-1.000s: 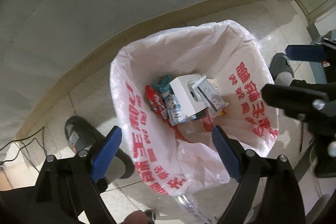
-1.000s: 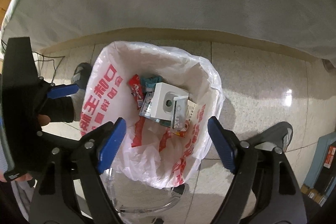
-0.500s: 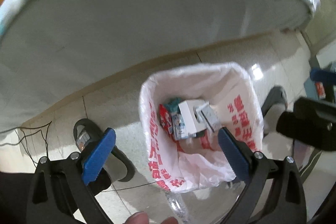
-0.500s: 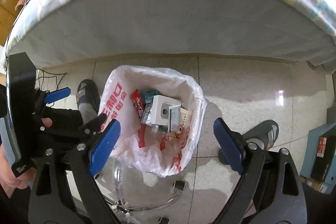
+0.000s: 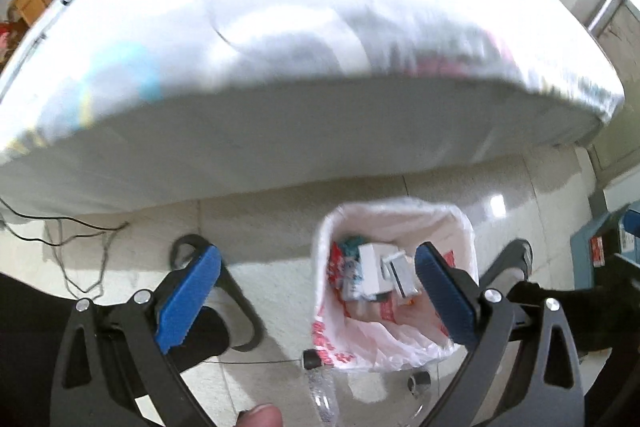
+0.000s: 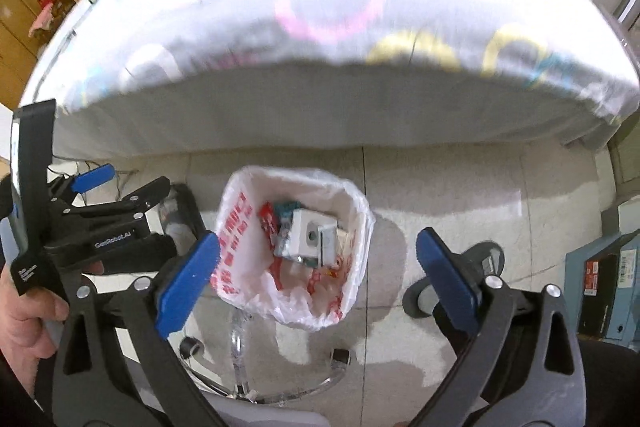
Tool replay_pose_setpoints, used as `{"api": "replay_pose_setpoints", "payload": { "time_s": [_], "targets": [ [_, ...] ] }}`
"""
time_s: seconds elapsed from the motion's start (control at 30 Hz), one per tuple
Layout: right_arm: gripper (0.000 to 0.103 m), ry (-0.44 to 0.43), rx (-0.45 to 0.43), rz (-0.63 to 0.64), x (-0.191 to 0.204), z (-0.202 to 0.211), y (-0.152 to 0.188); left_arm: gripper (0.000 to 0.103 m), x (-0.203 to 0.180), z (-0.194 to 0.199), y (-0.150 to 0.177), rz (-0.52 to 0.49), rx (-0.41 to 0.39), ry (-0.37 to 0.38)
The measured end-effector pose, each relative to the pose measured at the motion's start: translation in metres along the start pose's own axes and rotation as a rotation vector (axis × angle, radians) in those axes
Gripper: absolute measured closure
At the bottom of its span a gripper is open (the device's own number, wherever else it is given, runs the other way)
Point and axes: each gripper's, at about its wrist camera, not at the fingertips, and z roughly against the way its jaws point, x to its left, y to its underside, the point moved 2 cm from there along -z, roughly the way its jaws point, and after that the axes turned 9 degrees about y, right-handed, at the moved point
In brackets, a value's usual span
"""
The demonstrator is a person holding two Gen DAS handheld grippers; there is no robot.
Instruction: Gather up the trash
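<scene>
**Both tools lifting clear of the bin after the drop**

I am raising both tools away from the trash bag (image 6: 294, 251), which is now looking smaller and lower in both wrist views than it did a second ago, while the bed (image 6: 320, 67) is filling the upper half of each picture. The views are blurring with the motion.

I am holding the left tool (image 5: 316, 301) with its jaws spread wide and nothing between the blue pads (image 5: 188, 301); it was already nearly this wide a second ago. The jaws of the right tool (image 6: 318, 281) are opening at this moment, and no item is sitting between them either.

The collected trash is lying inside the bag: a white box (image 6: 306, 237), a red wrapper (image 6: 268, 221) and a teal packet (image 6: 286, 207) are resting together near the bottom, in the same arrangement as a second ago. The bag is standing open on the tiled floor (image 6: 460, 195) just beside the bed, between my two slippers (image 6: 456, 287).

In my judgement, this drop is finished and the bag needs no further handling for now. Both tools are empty and free for the next pick-up. A clear plastic bottle (image 5: 322, 393) is lying on the floor below the bag in the left view; whether it counts as trash I cannot tell.
</scene>
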Motion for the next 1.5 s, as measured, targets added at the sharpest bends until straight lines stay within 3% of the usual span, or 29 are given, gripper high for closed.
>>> {"api": "replay_pose_setpoints", "payload": {
  "time_s": [0.23, 0.37, 0.7, 1.03, 1.5],
  "targets": [
    [0.007, -0.003, -0.194, -0.015, 0.003, 0.077, -0.028, 0.008, 0.005, 0.071, -0.026, 0.007, -0.112, -0.017],
    [0.007, 0.048, -0.313, -0.041, 0.002, 0.125, -0.047, 0.008, 0.003, 0.117, -0.041, -0.006, -0.193, -0.037],
    [0.007, 0.037, -0.485, -0.084, 0.003, 0.202, -0.069, 0.008, -0.006, 0.211, -0.068, -0.016, -0.363, -0.113],
    [0.007, 0.01, -0.544, -0.079, 0.016, 0.238, -0.072, 0.008, -0.004, 0.259, -0.068, -0.005, -0.461, -0.137],
    [0.007, 0.003, -0.546, -0.085, 0.017, 0.237, -0.069, 0.008, -0.003, 0.27, -0.068, -0.009, -0.484, -0.149]
  ]
}}
